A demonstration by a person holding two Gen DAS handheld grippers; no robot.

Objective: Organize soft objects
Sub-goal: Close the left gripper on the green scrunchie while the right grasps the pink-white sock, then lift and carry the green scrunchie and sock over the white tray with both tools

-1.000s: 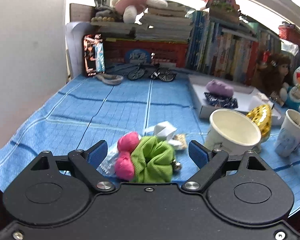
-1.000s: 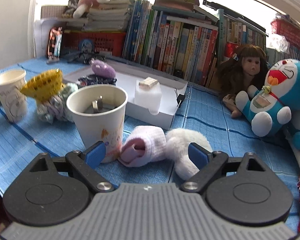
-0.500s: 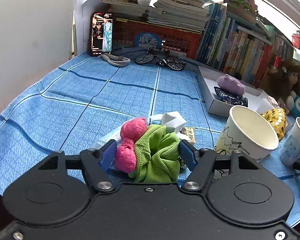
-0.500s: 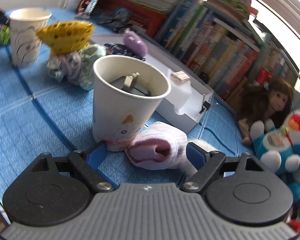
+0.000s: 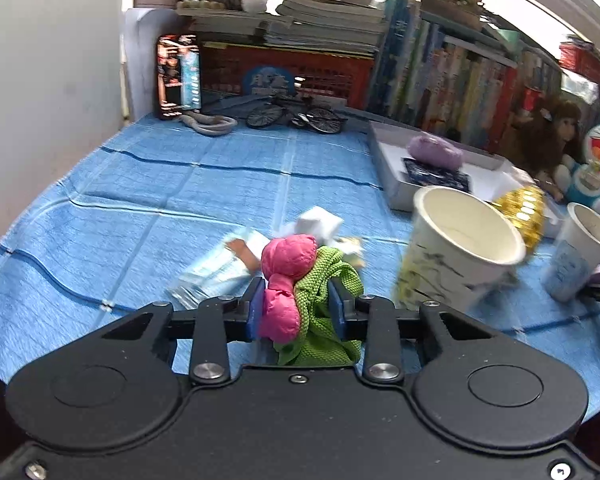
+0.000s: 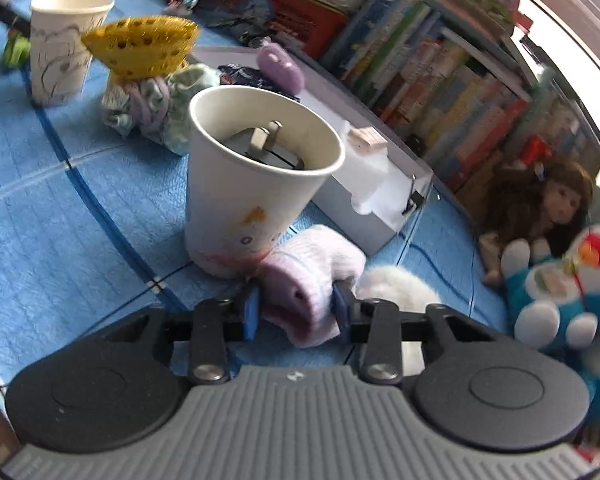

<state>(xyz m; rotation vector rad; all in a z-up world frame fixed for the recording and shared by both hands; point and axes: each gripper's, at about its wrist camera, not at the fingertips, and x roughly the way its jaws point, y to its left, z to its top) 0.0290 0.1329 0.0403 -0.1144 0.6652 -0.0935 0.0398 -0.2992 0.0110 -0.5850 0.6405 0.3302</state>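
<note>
My left gripper (image 5: 296, 308) is closing and its blue pads squeeze a pink and green scrunchie bundle (image 5: 300, 296) low over the blue cloth (image 5: 140, 200). In the right wrist view my right gripper (image 6: 296, 312) is closing too, with its pads pressed on a rolled pale pink sock (image 6: 304, 280) that lies against a paper cup (image 6: 256, 184). A white fluffy piece (image 6: 396, 284) trails to the right of the sock. A white tray (image 5: 396, 184) holds a purple soft item (image 5: 434, 152) and a dark patterned one (image 5: 436, 174).
A second paper cup (image 5: 456, 252) stands just right of the left gripper, with a gold scrunchie (image 5: 522, 216) and a third cup (image 5: 580, 256) beyond. A plastic packet (image 5: 216, 268) and a white charger (image 5: 320, 224) lie ahead. Books (image 6: 440, 80), a doll (image 6: 540, 200) and a blue plush (image 6: 560, 292) line the back.
Both grippers went from wide open to closed on what lay between them: the left on the pink and green bundle, the right on the pink sock. The right view has rolled.
</note>
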